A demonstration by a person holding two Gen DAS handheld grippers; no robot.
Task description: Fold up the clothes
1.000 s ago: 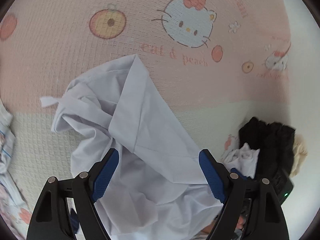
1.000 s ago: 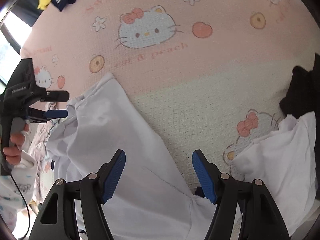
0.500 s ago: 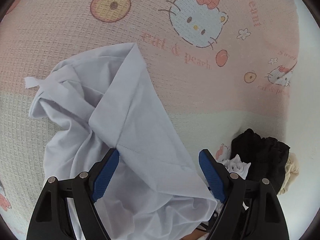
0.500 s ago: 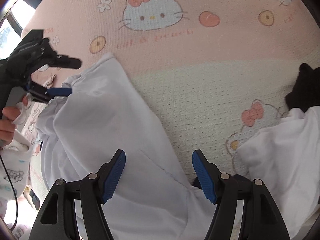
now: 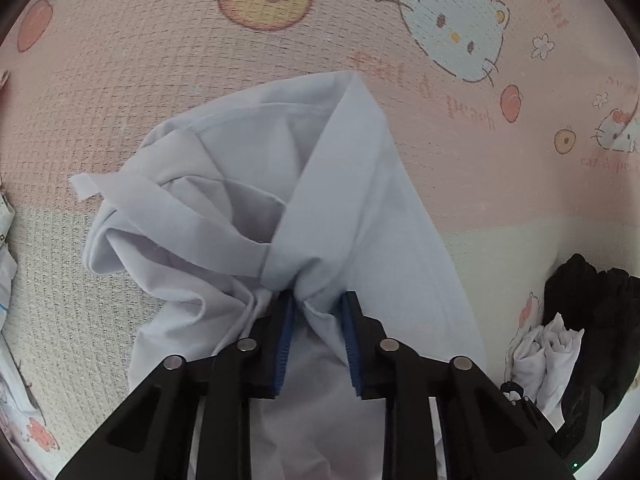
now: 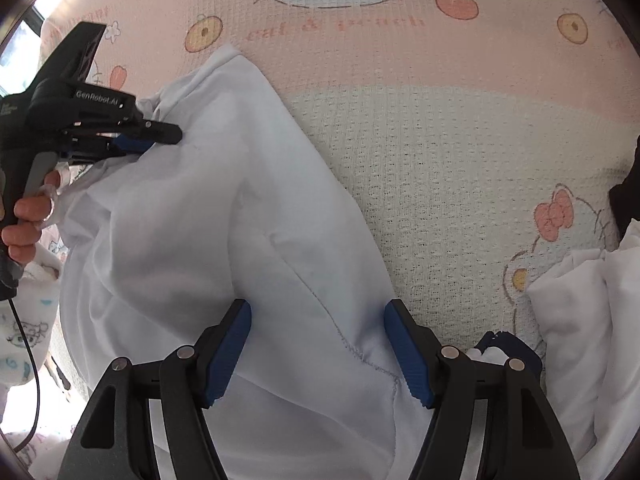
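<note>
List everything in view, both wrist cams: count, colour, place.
white garment: 1, white, crumpled mid-blanket, under both grippers
blanket: 1, pink and cream with cartoon cat and peach print, under everything
black clothes: 1 pile, black, right edge of the left wrist view
small white clothes: 1 bundle, white, beside the black pile
printed fabric: 1, white with small prints, left edge of the right wrist view
left gripper: 1, black with blue pads, jaws just closed, pinching a bunch of the garment
right gripper: 1, same colours, jaws wide, garment between them
hand: 1, on the left gripper's handle
</note>
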